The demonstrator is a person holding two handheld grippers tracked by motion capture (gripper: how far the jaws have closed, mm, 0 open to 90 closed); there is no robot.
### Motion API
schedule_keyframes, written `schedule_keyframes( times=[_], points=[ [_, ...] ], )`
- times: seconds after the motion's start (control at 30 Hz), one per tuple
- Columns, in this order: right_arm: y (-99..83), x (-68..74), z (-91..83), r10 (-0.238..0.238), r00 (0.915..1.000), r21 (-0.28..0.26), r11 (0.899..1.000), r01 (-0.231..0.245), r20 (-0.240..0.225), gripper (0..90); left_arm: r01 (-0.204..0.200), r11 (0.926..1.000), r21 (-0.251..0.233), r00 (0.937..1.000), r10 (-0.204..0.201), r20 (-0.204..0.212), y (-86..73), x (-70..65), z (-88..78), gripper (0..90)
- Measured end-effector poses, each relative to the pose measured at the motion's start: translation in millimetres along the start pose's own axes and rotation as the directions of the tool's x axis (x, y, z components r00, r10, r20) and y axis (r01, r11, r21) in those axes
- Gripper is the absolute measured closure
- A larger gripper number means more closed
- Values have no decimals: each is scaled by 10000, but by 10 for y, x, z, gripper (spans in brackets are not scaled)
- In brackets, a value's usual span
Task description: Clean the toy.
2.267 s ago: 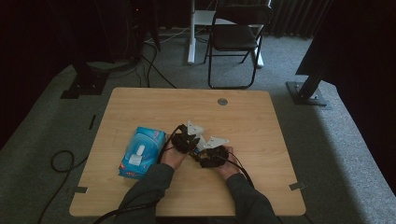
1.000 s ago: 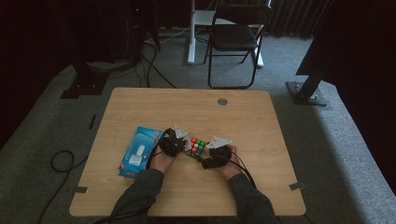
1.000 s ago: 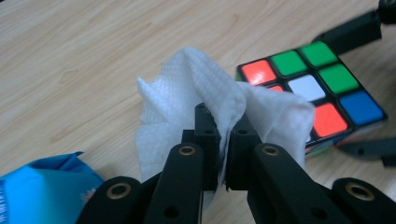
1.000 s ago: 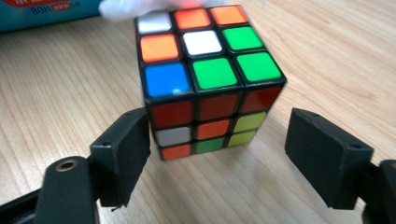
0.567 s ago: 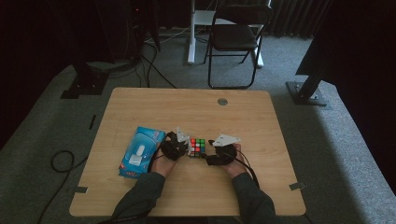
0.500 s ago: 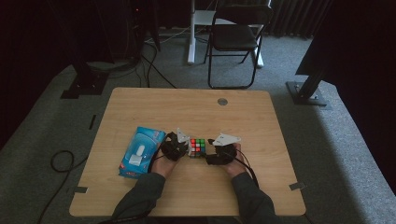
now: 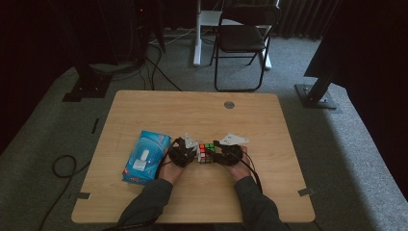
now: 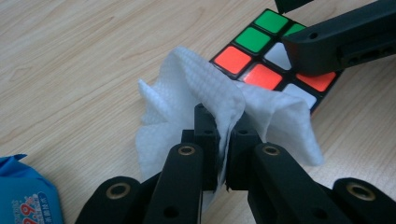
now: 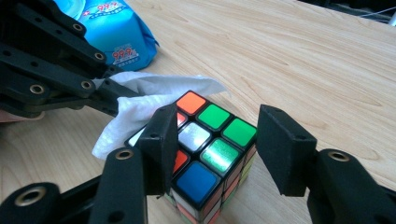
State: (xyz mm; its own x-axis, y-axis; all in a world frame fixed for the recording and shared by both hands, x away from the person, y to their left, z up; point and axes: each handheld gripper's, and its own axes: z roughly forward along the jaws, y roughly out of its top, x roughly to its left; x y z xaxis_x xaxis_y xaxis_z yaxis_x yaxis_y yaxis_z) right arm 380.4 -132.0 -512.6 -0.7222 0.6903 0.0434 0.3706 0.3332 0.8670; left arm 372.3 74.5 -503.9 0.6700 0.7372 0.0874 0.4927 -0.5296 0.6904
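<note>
A white wipe (image 8: 224, 100) is pinched tight in the left gripper (image 8: 223, 135) beside the cube (image 9: 210, 149) on the bench (image 7: 288, 144). The right gripper (image 9: 219, 149) has been closing around the cube, apparently to steady it for wiping; its fingers (image 9: 161, 147) are not yet clamped on both sides.

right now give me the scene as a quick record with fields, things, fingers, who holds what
surface: wooden table
cube: colour puzzle cube standing on the table
wipe: white wipe draped against the cube's side
pack: blue wipes pack, beside the left gripper
left gripper: shut on the wipe
right gripper: fingers either side of the cube; they have just been closing, a gap shows at one side
other: folding chair beyond the table
</note>
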Motion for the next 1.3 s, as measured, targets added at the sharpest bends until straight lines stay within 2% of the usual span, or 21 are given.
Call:
schedule_keyframes(
  times=[0.17,0.33,0.47,0.63,0.77,0.87,0.93,1.1,1.3],
  points=[
    [16,26,38,106,9999,148,9998,-106,63,459,150,9999,-56,9998,-150,-134,-9,35,25,859],
    [72,46,45,162,9995,549,9983,-176,264,449,226,9997,-123,9995,-229,-233,-8,54,34,858],
    [77,51,40,405,9988,660,9969,-422,277,467,414,9984,-383,9985,-426,-331,10,78,17,860],
    [51,30,36,800,9967,566,9951,-807,143,472,700,9941,-823,9975,-701,23,50,107,-5,861],
    [48,28,36,920,9957,569,9941,-927,140,475,911,9917,-905,9954,-880,376,68,93,-3,861],
    [44,25,35,985,9951,558,9935,-990,107,480,826,9933,-812,9959,-792,441,58,56,26,861],
    [41,24,35,1005,9949,542,9934,-1009,110,479,1021,9913,-830,9937,-977,548,57,69,32,861],
    [36,30,36,1043,9944,501,9932,-1050,163,482,893,9933,-733,9950,-857,510,62,79,38,861],
    [30,39,35,1065,9941,440,9932,-1074,228,484,1021,9924,-683,9944,-998,356,38,78,58,862]
  ],
)
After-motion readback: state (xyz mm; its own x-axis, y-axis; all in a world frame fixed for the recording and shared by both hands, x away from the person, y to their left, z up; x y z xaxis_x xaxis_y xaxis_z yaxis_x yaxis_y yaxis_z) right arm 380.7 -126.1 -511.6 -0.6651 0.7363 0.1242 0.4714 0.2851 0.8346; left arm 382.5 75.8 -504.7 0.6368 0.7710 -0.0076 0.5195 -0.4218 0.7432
